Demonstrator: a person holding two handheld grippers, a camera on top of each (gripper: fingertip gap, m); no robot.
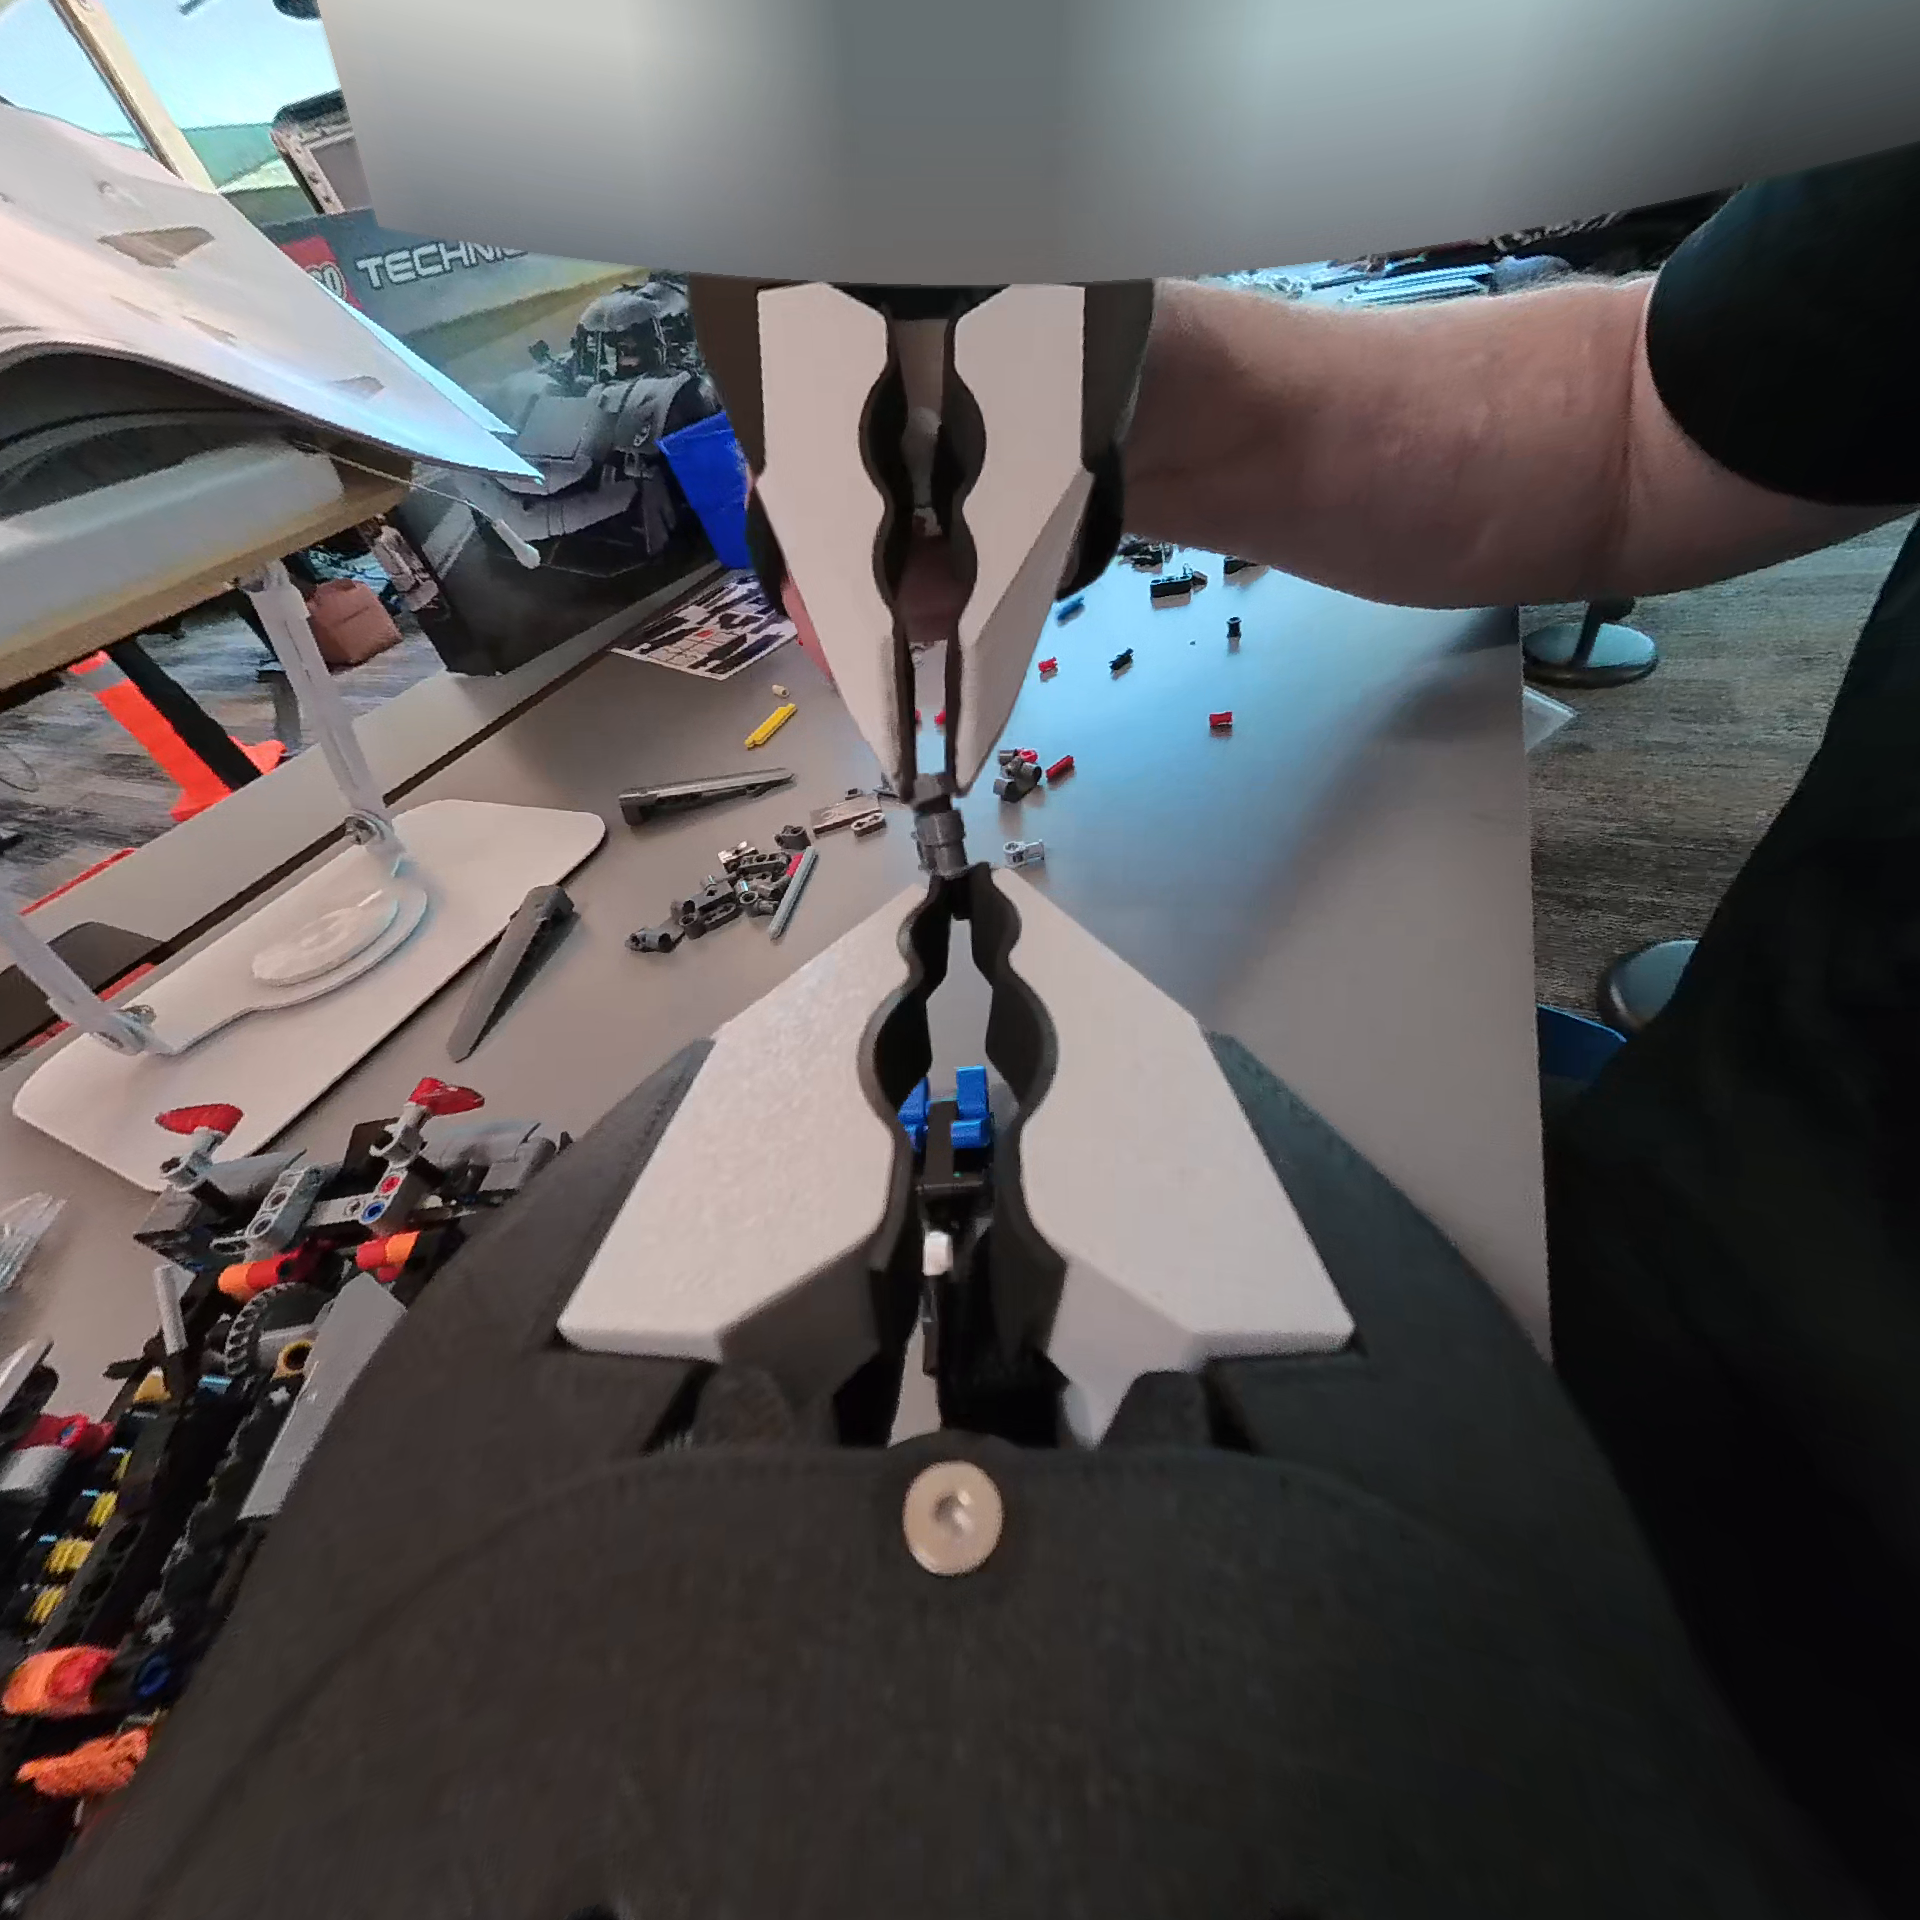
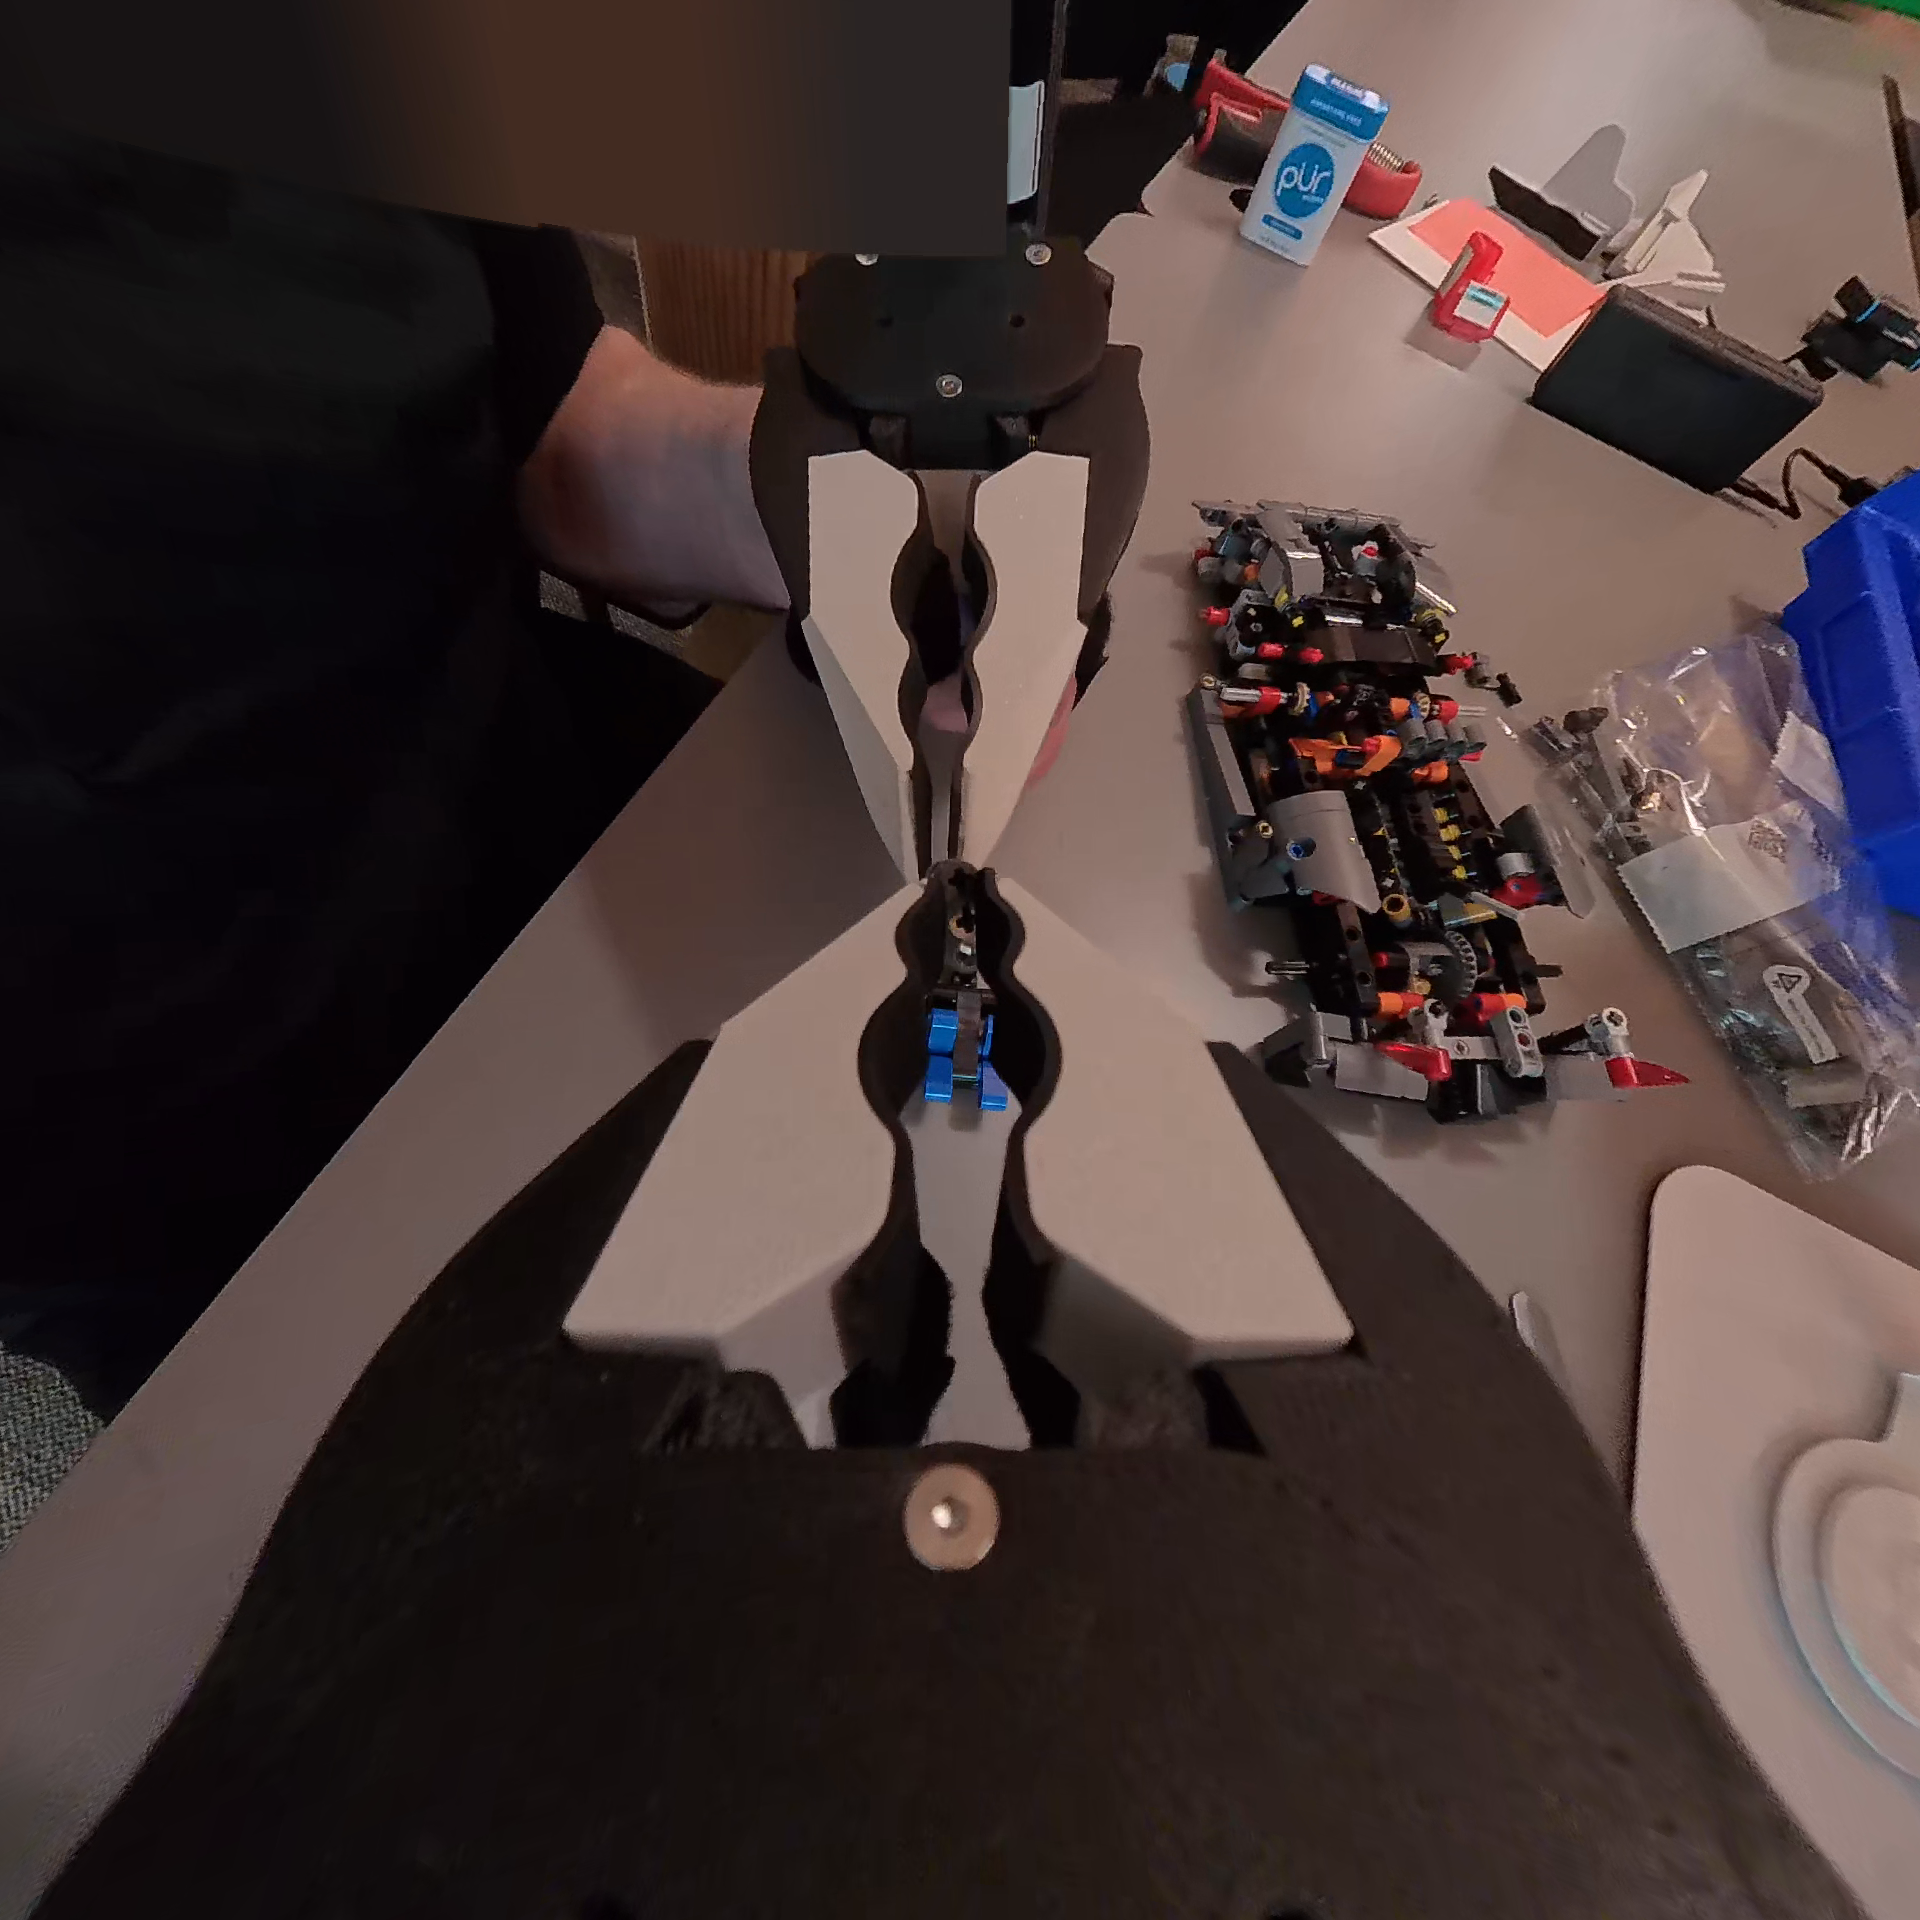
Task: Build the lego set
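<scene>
Left gripper [image 1: 948, 883]: closed on a small black-and-blue sub-assembly [image 1: 951, 1127], held above the near edge of the table [image 1: 1299, 831]. Right gripper [image 1: 930, 784]: closed on a grey connector [image 1: 938, 831], tip to tip with the left. Partly built model [image 2: 1382, 810]: laid mid-table beside a parts bag [image 2: 1745, 883]. Risk judged: misalignment or slip, whereby the connector is dropped among the loose pieces [image 1: 727, 883].
</scene>
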